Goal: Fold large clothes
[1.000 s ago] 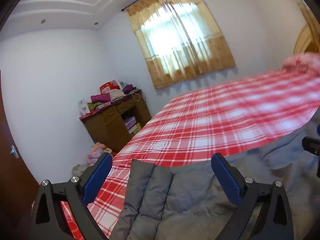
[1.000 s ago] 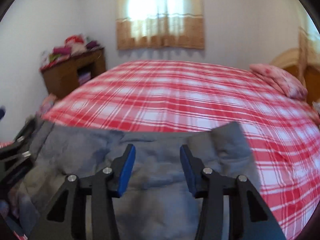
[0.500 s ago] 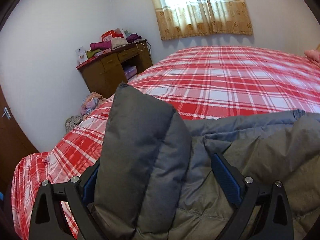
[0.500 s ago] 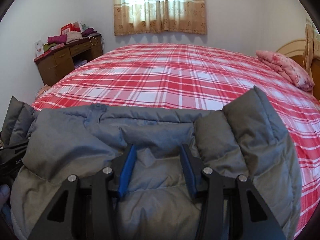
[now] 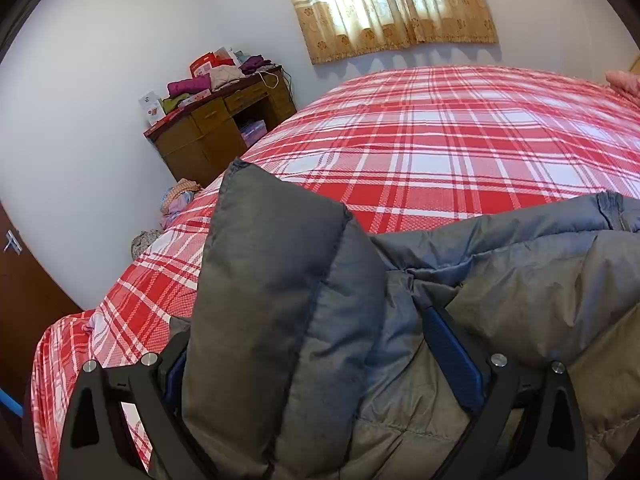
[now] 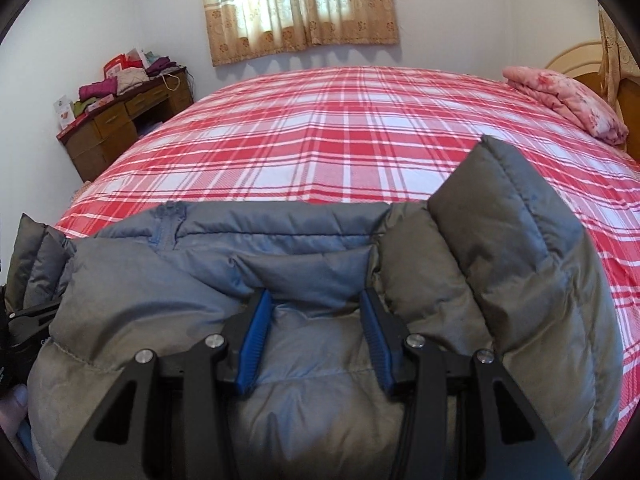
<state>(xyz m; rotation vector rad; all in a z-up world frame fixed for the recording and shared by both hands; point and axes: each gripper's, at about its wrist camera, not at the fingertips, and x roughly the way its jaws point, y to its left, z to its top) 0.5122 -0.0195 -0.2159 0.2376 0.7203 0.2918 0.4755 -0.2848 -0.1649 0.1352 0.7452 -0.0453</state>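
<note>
One bed (image 6: 360, 128) fills most of both views, covered by a red-and-white plaid sheet, with one pink floral pillow (image 6: 568, 100) at its head on the right. One grey padded jacket (image 6: 304, 240) lies bunched along the near edge of the bed, its quilted fabric piled up in front of both cameras. One brown wooden counter (image 5: 216, 128) stands against the far wall beside the bed, heaped with folded clothes and boxes, under one curtained window (image 6: 300, 4). Two tools are in use. The left hand-held gripper (image 5: 320, 364) has its blue pads set wide, with a thick upright fold of the jacket filling the space between them; whether the pads press on it cannot be told. The right hand-held gripper (image 6: 316, 344) has its jaws partly apart and pushed into the jacket, a ridge of grey fabric lying between the blue pads without visibly being pinched. One fingertip (image 6: 18, 398) shows at the lower left edge of the right view.
</note>
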